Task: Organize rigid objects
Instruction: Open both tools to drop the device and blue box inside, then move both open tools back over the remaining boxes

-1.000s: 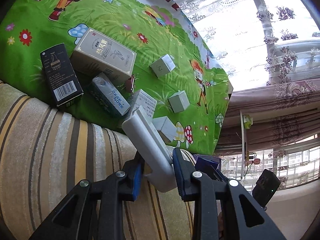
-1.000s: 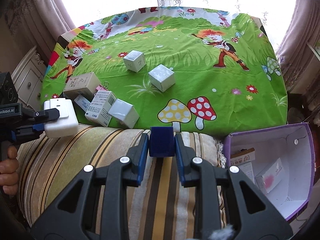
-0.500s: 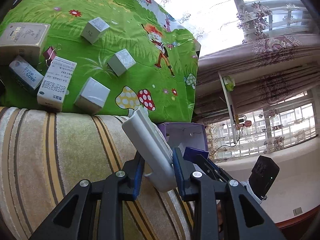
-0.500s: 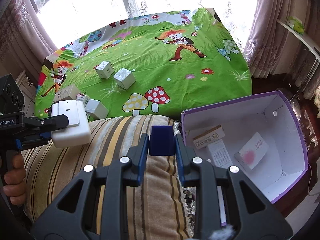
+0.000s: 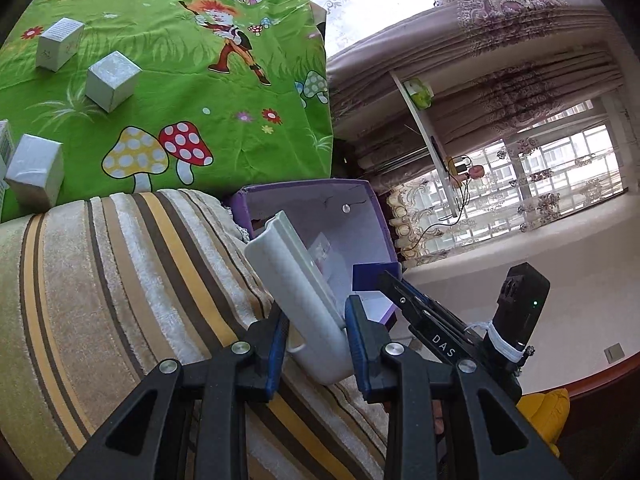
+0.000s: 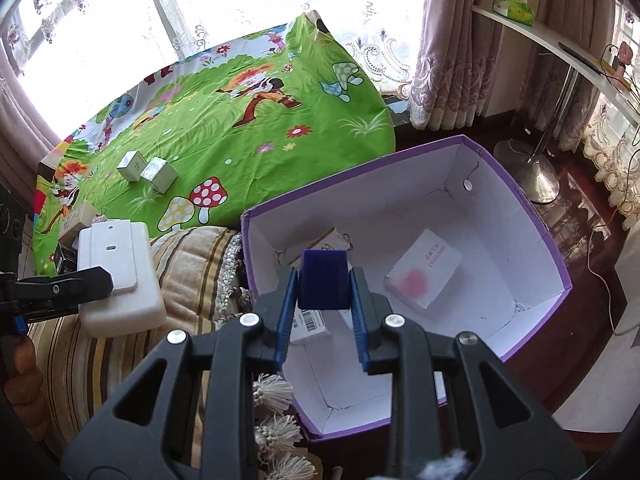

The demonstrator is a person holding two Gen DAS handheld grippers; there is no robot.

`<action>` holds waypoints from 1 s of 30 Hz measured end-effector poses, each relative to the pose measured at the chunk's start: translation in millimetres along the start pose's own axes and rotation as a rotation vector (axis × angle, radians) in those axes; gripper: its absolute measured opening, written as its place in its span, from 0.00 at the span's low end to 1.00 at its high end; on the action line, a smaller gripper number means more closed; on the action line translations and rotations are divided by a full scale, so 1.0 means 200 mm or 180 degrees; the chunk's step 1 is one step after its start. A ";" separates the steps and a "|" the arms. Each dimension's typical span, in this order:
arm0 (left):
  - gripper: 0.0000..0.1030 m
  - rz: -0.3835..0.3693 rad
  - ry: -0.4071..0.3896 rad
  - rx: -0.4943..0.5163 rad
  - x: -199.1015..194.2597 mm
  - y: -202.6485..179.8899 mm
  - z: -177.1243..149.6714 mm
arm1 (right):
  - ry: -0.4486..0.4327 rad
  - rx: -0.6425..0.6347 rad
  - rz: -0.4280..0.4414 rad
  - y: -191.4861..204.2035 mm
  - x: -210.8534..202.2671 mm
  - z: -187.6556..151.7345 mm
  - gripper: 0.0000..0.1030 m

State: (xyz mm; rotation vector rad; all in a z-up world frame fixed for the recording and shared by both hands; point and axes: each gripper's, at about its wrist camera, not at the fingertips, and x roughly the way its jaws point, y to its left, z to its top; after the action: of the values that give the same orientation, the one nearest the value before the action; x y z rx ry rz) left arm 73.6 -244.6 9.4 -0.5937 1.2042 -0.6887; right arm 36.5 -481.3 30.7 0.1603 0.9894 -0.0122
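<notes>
Right tongs [image 6: 323,300] pinch a dark blue block [image 6: 323,279] above the purple box [image 6: 536,236], which holds small cartons. Left tongs [image 5: 316,344] pinch a white plastic case [image 5: 296,292] over the striped cushion [image 5: 120,280] beside the box.

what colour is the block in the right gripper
Dark blue block, clearest in the right wrist view.

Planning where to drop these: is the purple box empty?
Not empty: the purple box holds a white carton and other packages on its floor.
</notes>
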 end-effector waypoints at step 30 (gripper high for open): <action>0.49 0.0571 0.0083 0.0669 0.05 -0.18 -0.04 | -0.0108 0.0106 -0.0138 -0.06 -0.04 0.02 0.40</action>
State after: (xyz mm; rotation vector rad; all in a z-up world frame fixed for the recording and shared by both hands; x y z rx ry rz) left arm 61.3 -277.3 27.1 -0.2984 1.1755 -0.6619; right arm 34.7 -494.2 38.1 0.1687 0.9591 -0.0708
